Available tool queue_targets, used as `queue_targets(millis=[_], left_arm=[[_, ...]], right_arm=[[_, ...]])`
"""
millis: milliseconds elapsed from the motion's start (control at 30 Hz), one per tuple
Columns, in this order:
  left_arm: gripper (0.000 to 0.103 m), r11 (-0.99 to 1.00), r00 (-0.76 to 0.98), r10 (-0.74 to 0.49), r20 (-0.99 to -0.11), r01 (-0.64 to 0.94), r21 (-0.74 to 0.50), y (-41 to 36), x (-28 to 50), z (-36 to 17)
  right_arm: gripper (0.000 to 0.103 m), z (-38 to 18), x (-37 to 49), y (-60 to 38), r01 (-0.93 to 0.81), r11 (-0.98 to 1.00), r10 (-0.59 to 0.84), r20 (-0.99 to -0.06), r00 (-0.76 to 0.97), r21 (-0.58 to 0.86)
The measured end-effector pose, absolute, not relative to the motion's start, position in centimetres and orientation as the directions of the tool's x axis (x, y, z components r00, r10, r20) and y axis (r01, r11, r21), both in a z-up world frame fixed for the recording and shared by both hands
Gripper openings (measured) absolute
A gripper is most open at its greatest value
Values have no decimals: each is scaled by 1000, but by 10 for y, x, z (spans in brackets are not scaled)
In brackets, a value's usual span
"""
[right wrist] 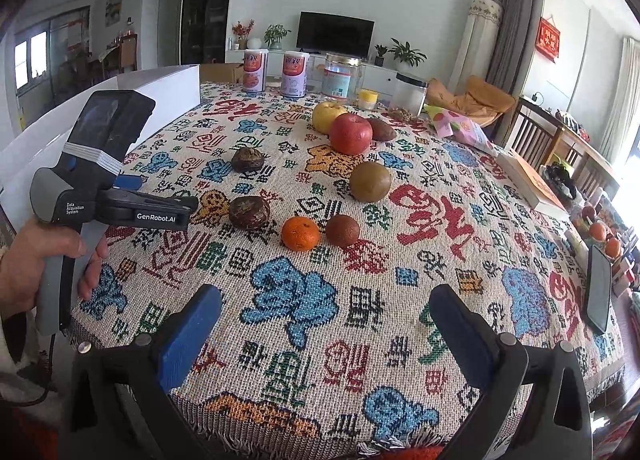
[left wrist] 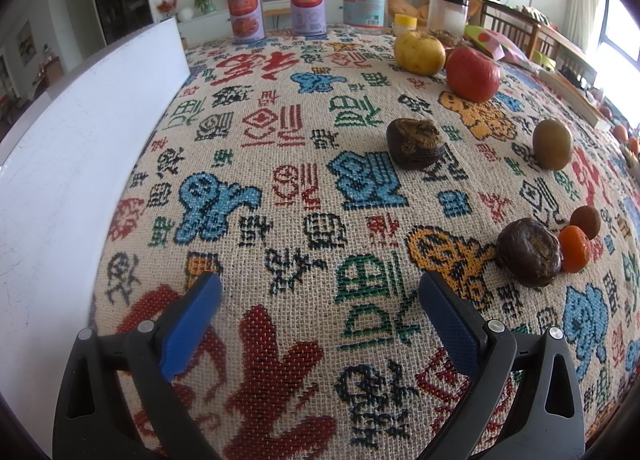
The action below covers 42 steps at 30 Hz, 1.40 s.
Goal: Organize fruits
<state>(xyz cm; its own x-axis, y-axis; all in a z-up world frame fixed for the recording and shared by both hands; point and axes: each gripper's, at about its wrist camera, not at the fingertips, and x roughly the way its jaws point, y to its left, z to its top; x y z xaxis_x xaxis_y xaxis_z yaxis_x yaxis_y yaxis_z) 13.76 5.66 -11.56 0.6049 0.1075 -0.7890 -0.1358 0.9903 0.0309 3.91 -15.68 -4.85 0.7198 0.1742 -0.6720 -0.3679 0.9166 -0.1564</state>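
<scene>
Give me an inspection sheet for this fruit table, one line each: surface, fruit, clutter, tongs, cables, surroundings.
Surface: patterned woven tablecloth covering the table.
Job's things: yellow apple, red apple, green-brown fruit, orange, small brown fruit, two dark wrinkled fruits, all loose on the cloth.
Clutter: two cans, clear jar, white box, phone at the table edge.
Grippers: left tongs open, empty; right tongs open, empty.
Cables: dark cord below the left hand.
Surroundings: living room, TV, houseplants.
</scene>
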Motion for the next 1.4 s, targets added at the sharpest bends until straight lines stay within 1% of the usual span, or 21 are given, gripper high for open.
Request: queue_targets(millis=[233,433,567,1000,1167,1400], left_arm=[[100,990,605,108,-789,-136,31,57,138,-116],[100,990,605,107,-789,-136,30,57,138,-116],[100,990,605,108,-789,-136,31,57,138,-116],[101,990,605,108,-789,-137,30,57,138,-116],[101,990,605,106,-789,-137,29,57,138,-116],[101,990,605,106,-789,-137,28,58,138,-116]], right_arm=[[103,-49,36,-154,-374,911,171,-665,727,-175],[103,-50,45,-165,-380,921,221,-688,691,-86],[103,-47,44,-171,-362,931,233,-675,701,-55],[103,-46,40,-166,-372,924,220,-666,712,-93],[103,-49,43,-164,-381,920,220,-680,699,-94],[103,-47,39,-162,-387,915,219,-669,711,-111]])
